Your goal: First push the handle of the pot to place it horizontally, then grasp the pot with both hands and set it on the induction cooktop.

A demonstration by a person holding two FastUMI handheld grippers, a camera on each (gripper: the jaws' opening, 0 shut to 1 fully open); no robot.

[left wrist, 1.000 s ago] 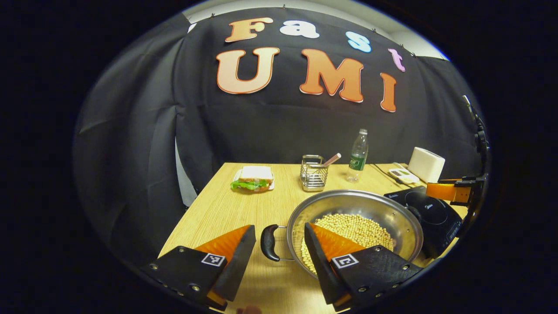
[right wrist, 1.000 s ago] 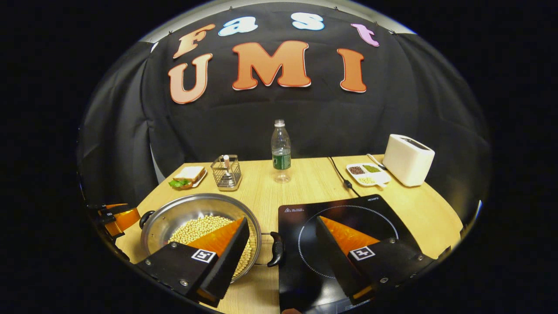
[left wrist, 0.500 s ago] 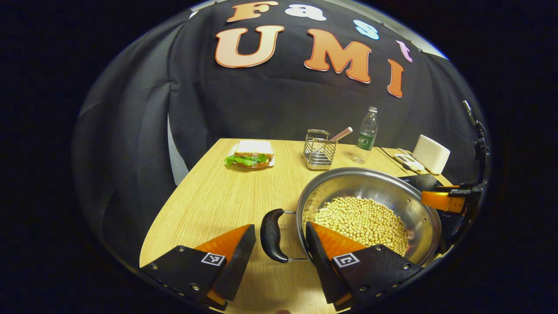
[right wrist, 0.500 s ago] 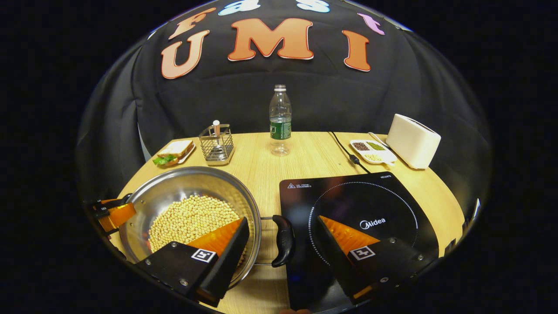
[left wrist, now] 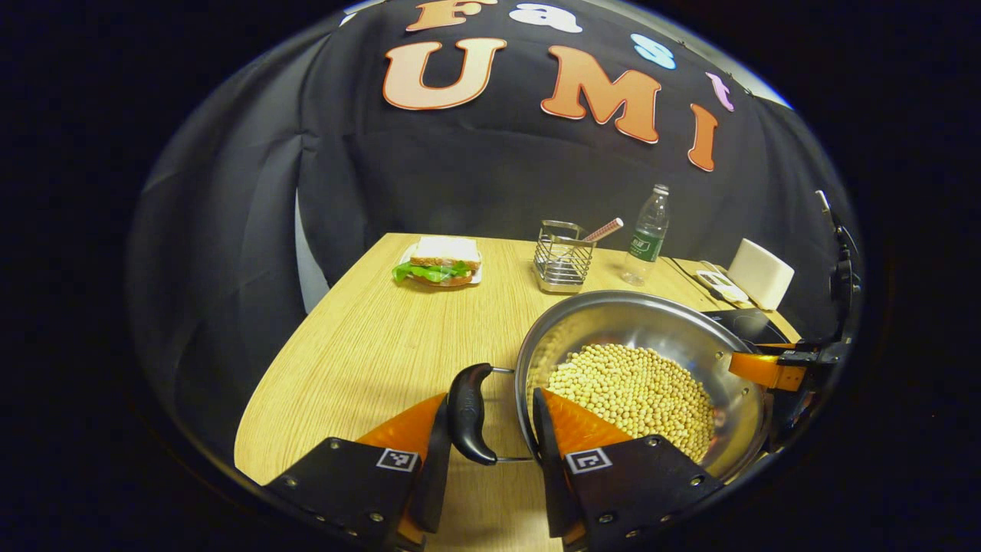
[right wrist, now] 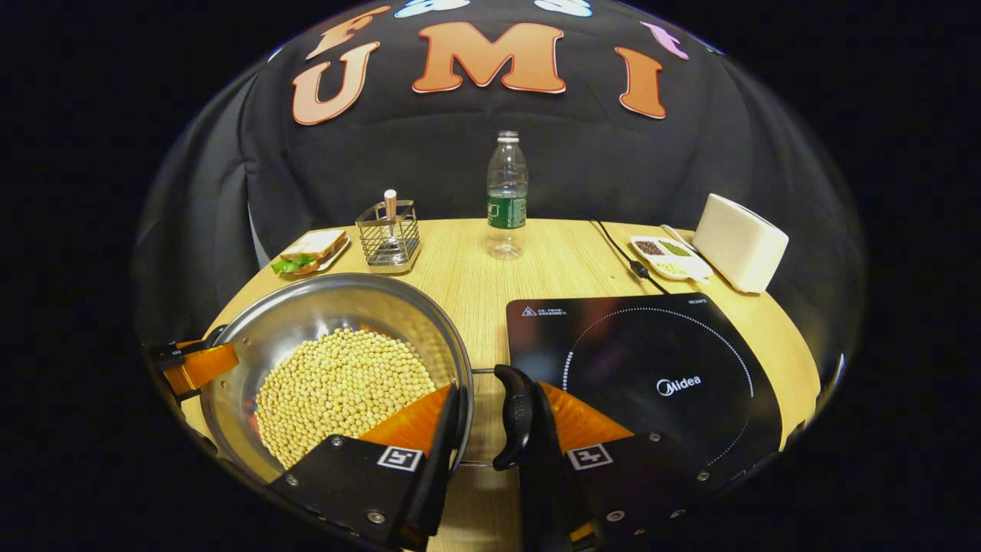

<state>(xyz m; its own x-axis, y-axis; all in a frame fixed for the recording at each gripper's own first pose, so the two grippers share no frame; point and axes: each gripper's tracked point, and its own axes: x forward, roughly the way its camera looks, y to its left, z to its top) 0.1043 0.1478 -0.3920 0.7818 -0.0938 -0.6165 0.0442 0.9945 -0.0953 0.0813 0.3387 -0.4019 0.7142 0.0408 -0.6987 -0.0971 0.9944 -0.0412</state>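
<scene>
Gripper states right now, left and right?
Left gripper: closing around the steel pot's black left handle; grip cannot be told.
Right gripper: same at the black right handle; cannot be told.

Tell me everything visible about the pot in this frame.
The pot is a wide, shallow, shiny metal pan, holding a heap of pale yellow beans. It sits upright on the wooden table, left of the black cooktop. Each side has a black grip on wire loops. The left gripper and right gripper each have a grip between narrowed jaws; firm contact is unclear.
</scene>
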